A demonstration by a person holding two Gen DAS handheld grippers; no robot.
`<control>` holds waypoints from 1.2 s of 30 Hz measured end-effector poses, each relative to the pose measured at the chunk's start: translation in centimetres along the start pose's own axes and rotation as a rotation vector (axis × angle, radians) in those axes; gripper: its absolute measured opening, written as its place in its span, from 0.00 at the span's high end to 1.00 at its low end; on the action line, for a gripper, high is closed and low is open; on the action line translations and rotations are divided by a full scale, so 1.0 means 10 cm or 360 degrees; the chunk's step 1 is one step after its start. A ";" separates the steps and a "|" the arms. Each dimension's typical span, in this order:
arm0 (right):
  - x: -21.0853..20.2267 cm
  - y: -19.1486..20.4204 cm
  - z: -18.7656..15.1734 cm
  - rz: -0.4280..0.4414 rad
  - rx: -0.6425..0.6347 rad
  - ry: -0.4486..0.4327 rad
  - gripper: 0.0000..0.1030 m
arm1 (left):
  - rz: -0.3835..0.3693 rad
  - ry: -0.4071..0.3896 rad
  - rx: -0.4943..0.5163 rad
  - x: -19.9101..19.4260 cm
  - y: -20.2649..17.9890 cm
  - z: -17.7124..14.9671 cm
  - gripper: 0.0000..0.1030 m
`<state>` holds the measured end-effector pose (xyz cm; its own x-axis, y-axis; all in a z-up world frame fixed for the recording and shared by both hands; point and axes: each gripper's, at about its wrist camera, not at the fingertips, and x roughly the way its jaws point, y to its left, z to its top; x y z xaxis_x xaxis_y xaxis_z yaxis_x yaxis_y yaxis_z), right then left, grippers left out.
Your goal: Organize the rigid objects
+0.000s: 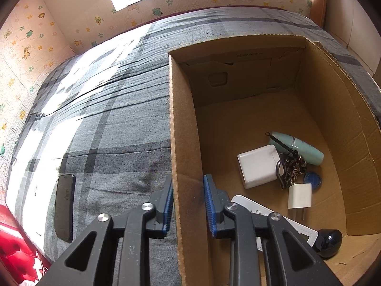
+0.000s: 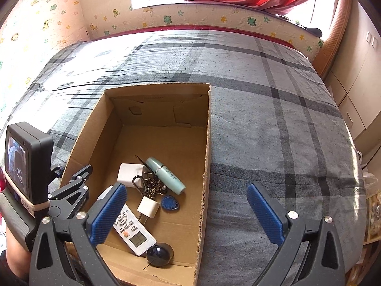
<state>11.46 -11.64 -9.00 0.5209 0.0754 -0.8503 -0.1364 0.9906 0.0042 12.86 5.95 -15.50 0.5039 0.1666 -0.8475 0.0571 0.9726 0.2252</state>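
I have the left gripper point(image 1: 188, 183) astride the box's point(image 1: 185, 119) left wall, one pad outside and one inside; the inner pad stands clear of the cardboard, so I read the jaws as slack around the wall, not clamped; the right gripper point(image 2: 185, 188) hangs over the box's near right corner, jaws spread wide and empty.

Inside, toward the near end of the box, lie the remote point(image 2: 133, 228), two white chargers, the tube point(image 2: 166, 176), the keys point(image 2: 152, 188), a blue tag point(image 2: 170, 202) and a dark ball point(image 2: 159, 252); the one thing I see outside is the phone point(image 1: 64, 205), flat on the bed point(image 2: 262, 95) near its left edge, well apart from the box.

My judgement is that the phone comes next, and the left side is nearer; I would lift straight up off the wall first, so the pads do not drag the box; then come down across the phone's narrow width, since it lies flat on soft bedding that will give; press lightly, close on its long edges, and set it in the empty far half of the box rather than on the pile.
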 end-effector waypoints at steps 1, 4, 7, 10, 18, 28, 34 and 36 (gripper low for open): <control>-0.01 -0.01 -0.01 -0.0004 0.0002 -0.0002 0.00 | 0.0028 -0.0022 -0.0012 -0.03 0.01 0.01 0.39; -0.07 -0.05 -0.02 0.0000 0.0019 -0.0012 0.00 | 0.0030 -0.0069 -0.0070 -0.15 0.04 0.02 0.15; -0.19 -0.09 -0.03 0.0003 0.0033 -0.0049 0.00 | 0.0049 -0.0046 -0.0044 -0.24 0.02 0.02 0.05; -0.32 -0.13 -0.02 0.0011 0.0038 -0.0084 0.00 | 0.0026 -0.0062 -0.0054 -0.41 0.00 0.00 0.00; -0.70 -0.14 -0.06 -0.0001 0.0007 -0.0127 0.00 | 0.0004 -0.0125 -0.0080 -0.98 -0.05 -0.07 0.00; -1.24 -0.27 -0.15 -0.0016 0.0046 -0.0179 0.00 | -0.0022 -0.0209 -0.0144 -1.62 -0.15 -0.13 0.00; -1.51 -0.32 -0.26 -0.0025 0.0037 -0.0239 0.00 | -0.0084 -0.0243 -0.0212 -1.87 -0.17 -0.21 0.00; -1.57 -0.33 -0.29 -0.0025 0.0043 -0.0257 0.00 | -0.0090 -0.0272 -0.0211 -1.96 -0.20 -0.24 0.00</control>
<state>1.29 -16.43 2.83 0.6517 0.0747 -0.7548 -0.1053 0.9944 0.0076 0.76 1.15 -0.51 0.6424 0.0925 -0.7607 -0.0189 0.9943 0.1050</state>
